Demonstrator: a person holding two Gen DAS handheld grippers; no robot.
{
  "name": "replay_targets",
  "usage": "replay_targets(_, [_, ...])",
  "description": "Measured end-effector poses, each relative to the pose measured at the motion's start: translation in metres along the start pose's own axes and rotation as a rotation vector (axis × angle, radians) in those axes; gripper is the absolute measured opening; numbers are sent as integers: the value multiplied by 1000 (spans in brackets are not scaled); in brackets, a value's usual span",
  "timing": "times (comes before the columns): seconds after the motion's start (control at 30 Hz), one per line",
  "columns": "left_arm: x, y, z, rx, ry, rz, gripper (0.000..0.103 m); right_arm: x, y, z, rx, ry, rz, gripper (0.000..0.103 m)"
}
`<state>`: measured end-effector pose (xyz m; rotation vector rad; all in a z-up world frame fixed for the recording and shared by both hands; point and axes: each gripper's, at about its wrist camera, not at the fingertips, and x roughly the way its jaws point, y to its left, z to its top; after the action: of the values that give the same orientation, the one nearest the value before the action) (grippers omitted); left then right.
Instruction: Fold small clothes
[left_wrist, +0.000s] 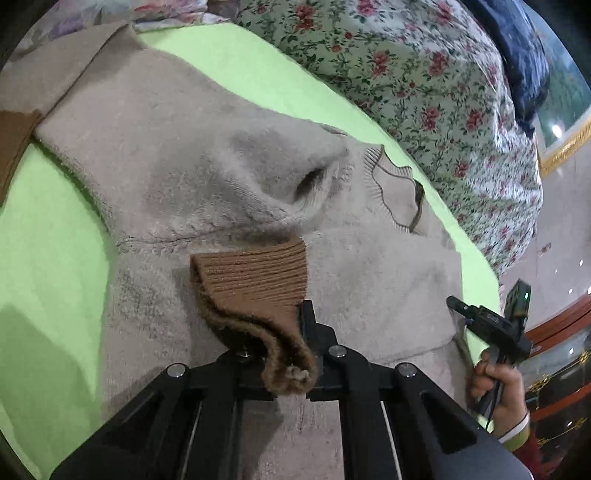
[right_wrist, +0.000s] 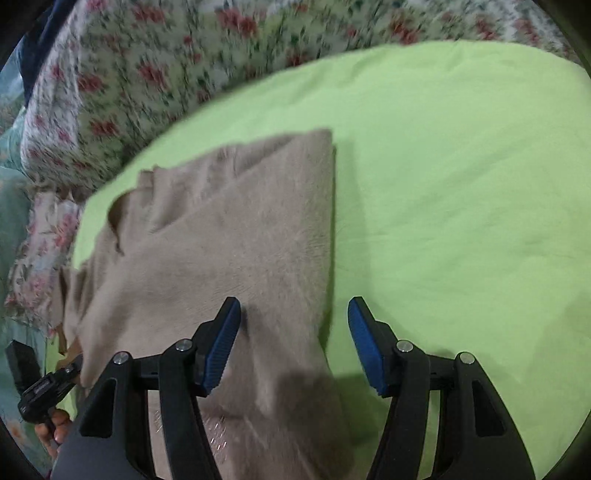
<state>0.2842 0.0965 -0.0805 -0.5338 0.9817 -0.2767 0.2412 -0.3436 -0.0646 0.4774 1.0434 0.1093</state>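
**Sleeve cuff pinched, fold under way**

Left gripper (left_wrist: 291, 354) pinches the brown cuff (left_wrist: 255, 280) over the beige sweater (left_wrist: 166, 166), which lies on the green bed sheet (right_wrist: 461, 184). Right gripper (right_wrist: 293, 343), spread, straddles the sweater's edge. Next: lay the sleeve flat across the body.

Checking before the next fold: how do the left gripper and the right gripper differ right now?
The left gripper is shut on the sweater's brown ribbed cuff; the right gripper stands open, holding nothing. The left sits over the middle of the beige sweater; the right straddles the sweater's edge, one finger over knit, one over the green sheet. Both are black and point down at the bed.
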Motion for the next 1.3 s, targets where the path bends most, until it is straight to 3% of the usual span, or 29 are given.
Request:
replay_targets(0.03, [-2,-4,-1,19,-5,6,7,-4,0,1,-1,-3,-5,10])
replay_targets(0.13, [5,-13,-3,65,18,60,7,-30,-15,6,40,-79,-29,9])
replay_targets(0.23, [13,-11,-3,83,51,70,11,-26,-35,5,92,-11,-41,12])
replay_targets(0.27, [11,-11,-3,89,68,56,12,-25,-38,4,94,2,-30,21])
replay_targets(0.37, [-9,-17,-2,170,81,62,34,-44,-39,4,48,-29,-22,41])
replay_targets(0.4, [-18,-24,-2,229,61,89,43,-53,-37,6,22,-62,-20,43])
replay_targets(0.5, [-38,-41,7,348,28,100,52,-71,-23,19,-59,-133,16,55])
replay_targets(0.57, [-44,-58,24,419,-10,121,69,-74,-7,30,-121,-146,29,61])
replay_targets(0.6, [-44,-64,33,444,-31,138,83,-71,3,36,-154,-145,34,63])
replay_targets(0.67, [-34,-77,55,502,-69,176,90,-62,21,48,-214,-147,45,72])
replay_targets(0.77, [-1,-88,85,579,-13,180,90,-40,43,68,-283,-123,91,76])
replay_targets(0.9, [50,-83,111,674,90,271,90,-14,61,94,-374,-96,67,78])
replay_targets(0.97, [68,-71,119,694,142,275,88,-2,66,104,-425,-87,49,79])
replay_targets(1.07, [83,-58,123,729,201,260,67,18,69,116,-482,-64,39,79])
replay_targets(1.1, [88,-55,122,753,216,268,54,26,69,119,-498,-51,46,79])
replay_targets(1.13, [90,-54,119,771,218,267,51,35,71,121,-513,-29,51,79])
replay_targets(1.2, [87,-55,116,801,188,266,45,56,76,120,-554,33,59,79])
replay_targets(1.27, [84,-53,115,800,154,280,33,72,82,115,-599,76,40,79])
replay_targets(1.3, [82,-52,115,790,132,295,21,78,83,111,-620,76,10,79])
